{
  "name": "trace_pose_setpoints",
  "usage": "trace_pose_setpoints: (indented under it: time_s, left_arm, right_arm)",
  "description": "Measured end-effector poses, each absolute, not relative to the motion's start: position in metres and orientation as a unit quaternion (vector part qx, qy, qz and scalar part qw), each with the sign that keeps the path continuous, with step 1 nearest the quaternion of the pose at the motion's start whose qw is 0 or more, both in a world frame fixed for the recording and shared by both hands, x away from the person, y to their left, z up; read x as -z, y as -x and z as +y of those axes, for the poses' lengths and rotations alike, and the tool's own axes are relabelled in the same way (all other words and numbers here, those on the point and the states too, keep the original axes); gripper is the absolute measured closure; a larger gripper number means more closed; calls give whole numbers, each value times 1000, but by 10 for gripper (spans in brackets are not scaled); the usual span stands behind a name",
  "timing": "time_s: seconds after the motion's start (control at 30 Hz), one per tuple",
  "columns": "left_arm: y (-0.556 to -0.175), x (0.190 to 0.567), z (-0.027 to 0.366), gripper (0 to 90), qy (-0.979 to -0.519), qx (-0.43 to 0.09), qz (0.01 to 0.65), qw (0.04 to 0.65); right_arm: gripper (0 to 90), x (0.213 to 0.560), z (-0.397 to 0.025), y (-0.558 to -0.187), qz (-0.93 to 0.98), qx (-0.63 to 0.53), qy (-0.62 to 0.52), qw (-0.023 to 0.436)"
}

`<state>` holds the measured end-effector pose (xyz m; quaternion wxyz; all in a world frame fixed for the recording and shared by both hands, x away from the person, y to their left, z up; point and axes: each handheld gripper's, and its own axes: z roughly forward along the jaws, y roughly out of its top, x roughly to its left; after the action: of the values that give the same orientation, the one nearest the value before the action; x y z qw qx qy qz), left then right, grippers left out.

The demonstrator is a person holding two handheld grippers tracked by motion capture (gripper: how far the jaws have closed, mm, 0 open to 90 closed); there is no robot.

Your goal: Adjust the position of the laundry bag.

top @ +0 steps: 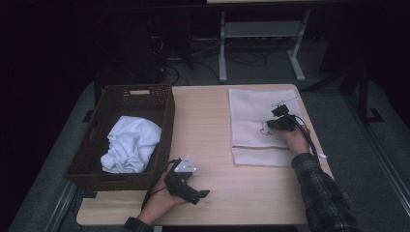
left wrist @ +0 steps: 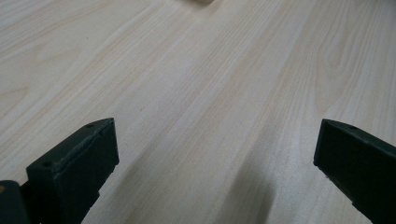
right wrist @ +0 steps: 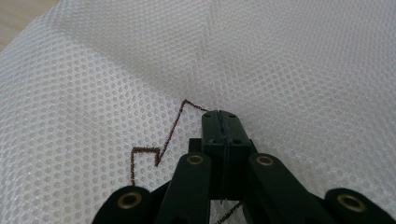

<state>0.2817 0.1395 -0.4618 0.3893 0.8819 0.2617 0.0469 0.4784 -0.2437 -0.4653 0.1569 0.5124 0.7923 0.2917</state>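
a: where is the right gripper [top: 276, 117] sitting?

b: it is resting on the folded white cloth [top: 251, 118] that is lying flat on the right half of the surface [top: 208, 125]. in the right gripper view the jaws are pressing fully together, tip down against the mesh weave of the cloth [right wrist: 299, 70], right beside a thin brown zigzag line [right wrist: 159, 149] running over the fabric. i am not seeing any cloth pinched between them.

a: and the left gripper [top: 193, 194]?

b: it is lying low near the front edge of the surface, just beside the front right corner of the brown wicker basket [top: 96, 121]. a hand [top: 162, 200] is holding it from below. in the left gripper view its jaws are standing wide apart over bare pale wood [left wrist: 201, 93], holding nothing.

a: what is the basket holding?

b: a crumpled white garment [top: 129, 144] is sitting inside it, bunched toward the front. the basket is occupying the left side of the surface, well apart from the folded cloth.

a: and the right arm?

b: a plaid sleeve [top: 321, 193] is coming in from the lower right toward the cloth.
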Motion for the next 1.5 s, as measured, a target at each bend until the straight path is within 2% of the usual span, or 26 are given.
trace_pose_setpoints:
  time_s: [0.63,1.5]
  left_arm:
    - [-282,463,139,0,-884,-48,261,385]
    - [-281,462,140,0,-884,-50,259,385]
  right_arm:
    - [894,464,-237,-449,805,-294,-495,142]
    - [894,459,-205,-417,833,-268,-466,131]
